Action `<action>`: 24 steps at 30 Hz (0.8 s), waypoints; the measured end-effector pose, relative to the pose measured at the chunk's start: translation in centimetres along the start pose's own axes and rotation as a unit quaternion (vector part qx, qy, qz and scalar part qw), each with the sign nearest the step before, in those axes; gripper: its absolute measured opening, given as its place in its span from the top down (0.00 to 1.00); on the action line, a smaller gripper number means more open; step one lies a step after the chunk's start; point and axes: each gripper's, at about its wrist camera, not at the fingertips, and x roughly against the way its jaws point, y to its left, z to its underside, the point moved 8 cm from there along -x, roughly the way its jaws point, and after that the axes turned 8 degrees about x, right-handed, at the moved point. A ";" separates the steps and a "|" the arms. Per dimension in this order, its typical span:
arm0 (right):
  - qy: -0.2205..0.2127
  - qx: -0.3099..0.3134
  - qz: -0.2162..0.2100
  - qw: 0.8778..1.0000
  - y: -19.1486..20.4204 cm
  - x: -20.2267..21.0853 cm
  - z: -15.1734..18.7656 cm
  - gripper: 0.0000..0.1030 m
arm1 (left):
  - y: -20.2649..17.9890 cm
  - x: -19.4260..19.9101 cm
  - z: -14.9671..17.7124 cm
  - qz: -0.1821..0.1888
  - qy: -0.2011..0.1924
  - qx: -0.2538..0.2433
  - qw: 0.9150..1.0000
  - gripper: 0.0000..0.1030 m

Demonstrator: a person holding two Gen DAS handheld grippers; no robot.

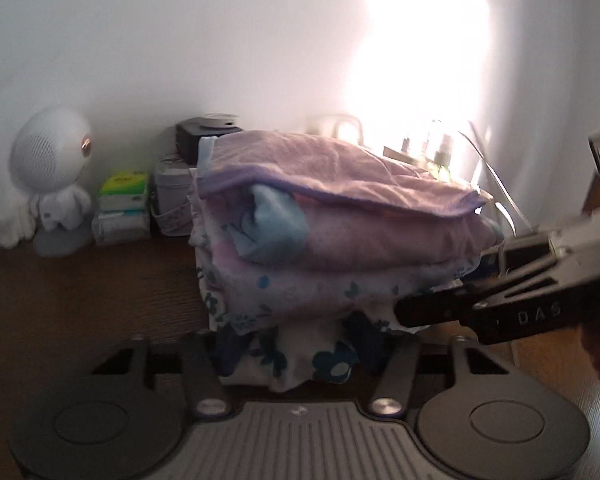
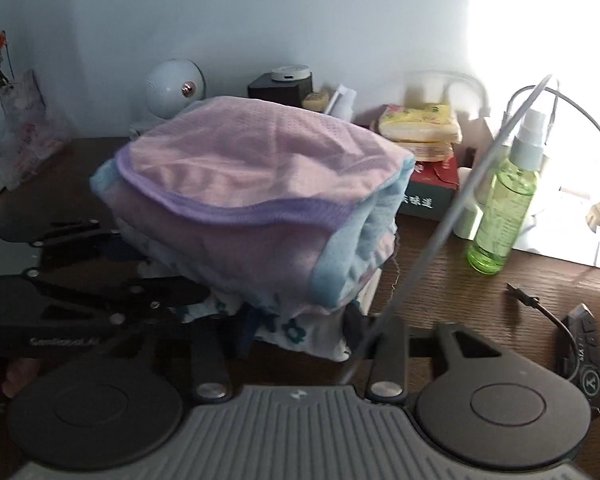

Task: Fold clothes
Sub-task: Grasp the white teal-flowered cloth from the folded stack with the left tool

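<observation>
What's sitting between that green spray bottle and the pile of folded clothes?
In the right wrist view, a dark green box with a red top stands on the table between the green spray bottle and the pile of folded clothes, and a thin grey cable arcs across that gap.

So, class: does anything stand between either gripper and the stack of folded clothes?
Nothing visible does. The left gripper and the right gripper both already reach into the bottom of the stack of folded clothes. The green spray bottle stands off to the side.
</observation>
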 end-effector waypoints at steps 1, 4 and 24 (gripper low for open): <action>-0.006 -0.004 -0.003 1.000 0.4 0.7 -0.5 0.78 | -0.3 1.6 -0.9 0.015 -0.016 0.014 1.000 0.77; -0.043 -0.033 -0.038 0.998 1.9 5.3 -2.7 0.82 | -1.2 6.5 -3.8 0.061 -0.062 0.057 0.995 0.83; -0.138 0.126 0.056 0.981 17.1 28.1 5.0 0.49 | -9.1 27.1 5.7 0.019 -0.111 -0.042 0.993 0.13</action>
